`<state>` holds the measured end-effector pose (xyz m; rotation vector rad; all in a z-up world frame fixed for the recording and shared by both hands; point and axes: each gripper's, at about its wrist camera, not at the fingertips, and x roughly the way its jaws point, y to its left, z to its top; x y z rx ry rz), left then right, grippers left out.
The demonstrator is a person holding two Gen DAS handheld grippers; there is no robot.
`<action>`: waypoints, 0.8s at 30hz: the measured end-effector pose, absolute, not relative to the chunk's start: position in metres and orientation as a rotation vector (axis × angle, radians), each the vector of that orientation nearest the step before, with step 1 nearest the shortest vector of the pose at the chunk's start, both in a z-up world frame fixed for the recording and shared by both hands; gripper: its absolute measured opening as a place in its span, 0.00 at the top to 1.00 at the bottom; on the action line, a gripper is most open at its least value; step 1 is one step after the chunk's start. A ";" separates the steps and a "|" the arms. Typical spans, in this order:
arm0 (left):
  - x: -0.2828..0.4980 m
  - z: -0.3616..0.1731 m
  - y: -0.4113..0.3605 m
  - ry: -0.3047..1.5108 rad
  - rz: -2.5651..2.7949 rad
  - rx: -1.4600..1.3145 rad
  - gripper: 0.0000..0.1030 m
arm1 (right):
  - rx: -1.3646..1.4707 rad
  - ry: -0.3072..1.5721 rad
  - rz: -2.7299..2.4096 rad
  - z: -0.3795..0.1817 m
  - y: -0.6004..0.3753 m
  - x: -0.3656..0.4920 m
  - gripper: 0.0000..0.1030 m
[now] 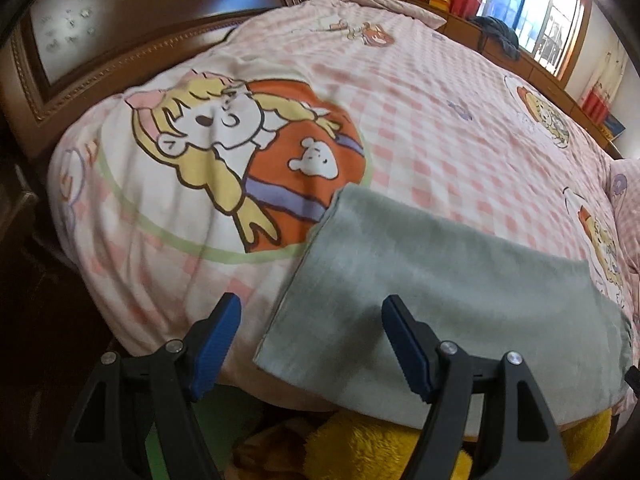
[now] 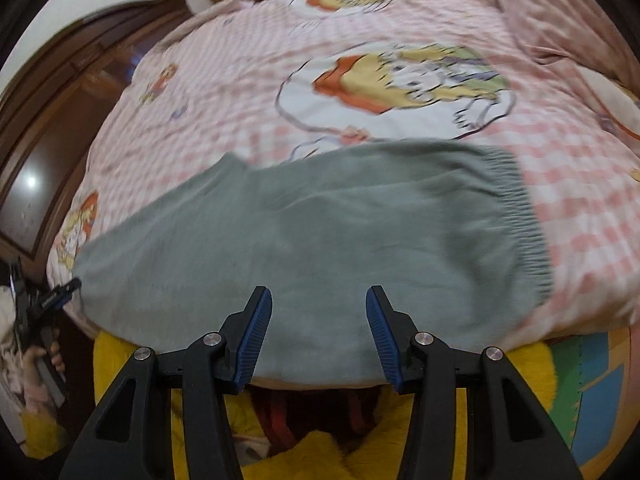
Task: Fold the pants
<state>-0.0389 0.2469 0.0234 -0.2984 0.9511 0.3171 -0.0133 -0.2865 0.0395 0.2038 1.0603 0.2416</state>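
Both claws, left claw (image 1: 312,344) and right claw (image 2: 320,336), are held released above the grey pants (image 2: 320,232) on the bed (image 1: 420,120); matching edges should be pinched evenly.

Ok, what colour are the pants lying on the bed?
The pants are a plain grey-green with a ribbed waistband, seen best in the right wrist view.

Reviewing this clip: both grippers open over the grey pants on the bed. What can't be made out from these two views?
- Pants: layer count unknown; only the top surface shows in either view.
- Near hem of the pants: left wrist view, covered by the left gripper; right wrist view, by the right gripper.
- Waistband: right wrist view, motion-blurred.
- Bedspread print: right wrist view, smeared by blur.
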 end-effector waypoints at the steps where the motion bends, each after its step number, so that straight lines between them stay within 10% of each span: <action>1: -0.038 0.021 0.248 0.952 0.301 -0.303 0.26 | 0.201 1.069 0.245 0.038 -0.284 -0.012 0.52; 14: -0.031 0.005 0.259 0.913 0.164 -0.393 0.26 | 0.232 1.235 0.204 -0.008 -0.258 0.014 0.46; 16: -0.032 0.007 0.257 0.909 0.166 -0.381 0.34 | 0.258 1.238 0.223 -0.009 -0.255 0.017 0.30; 19: -0.039 0.017 0.253 0.891 0.146 -0.388 0.77 | 0.207 1.238 0.210 -0.009 -0.242 0.019 0.20; 24: -0.047 0.036 0.242 0.830 0.086 -0.410 0.82 | 0.062 1.221 0.182 -0.013 -0.217 0.016 0.08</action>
